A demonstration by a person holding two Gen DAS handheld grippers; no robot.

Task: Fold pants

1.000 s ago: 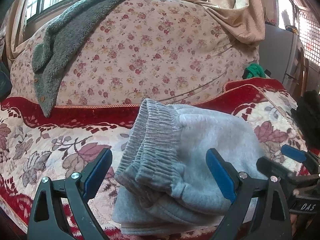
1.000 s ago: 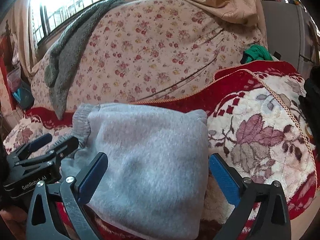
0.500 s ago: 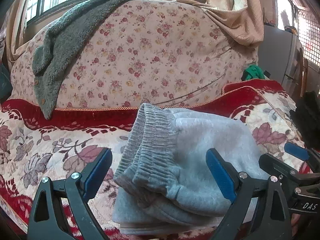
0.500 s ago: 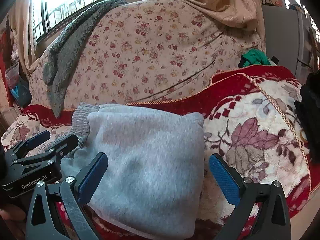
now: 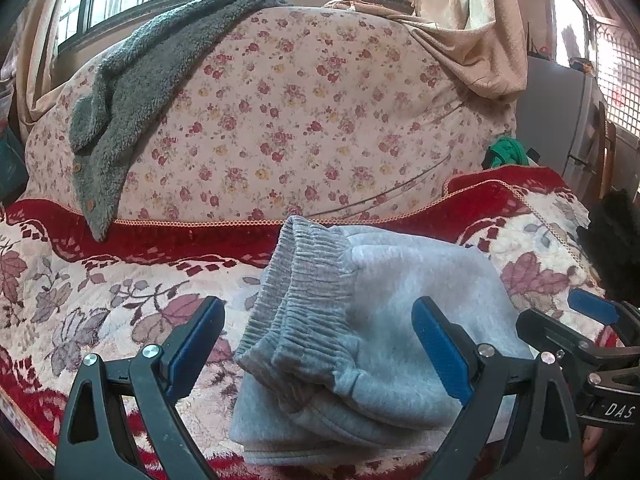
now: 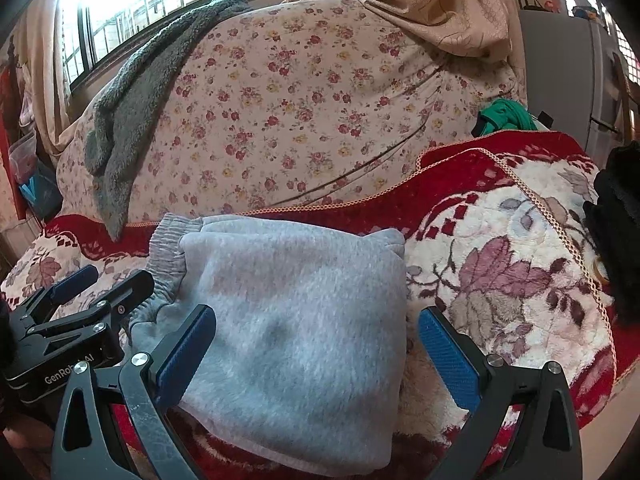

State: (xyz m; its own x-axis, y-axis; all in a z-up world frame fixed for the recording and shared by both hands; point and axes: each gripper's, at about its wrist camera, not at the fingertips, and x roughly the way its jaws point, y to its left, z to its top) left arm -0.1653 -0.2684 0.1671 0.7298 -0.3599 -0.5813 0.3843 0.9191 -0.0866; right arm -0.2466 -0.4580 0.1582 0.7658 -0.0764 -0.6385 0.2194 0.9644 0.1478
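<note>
The grey pants (image 5: 360, 332) lie folded into a thick stack on the red and white floral blanket (image 5: 80, 304), ribbed waistband on the left. They also show in the right wrist view (image 6: 296, 320). My left gripper (image 5: 320, 344) is open and empty, its jaws spread either side of the waistband end, just in front of it. My right gripper (image 6: 320, 348) is open and empty, in front of the stack's right part. Each gripper shows at the edge of the other's view.
A floral cushion (image 5: 300, 120) rises behind the blanket with a grey fleece garment (image 5: 132, 92) draped over it. A green cloth (image 5: 506, 152) lies at the right end. A black fuzzy object (image 6: 616, 224) sits at the far right. Beige curtain (image 5: 460, 28) hangs above.
Both grippers have drawn back and up a little from the folded pants, which now sit lower in both views. The pants have not moved.
</note>
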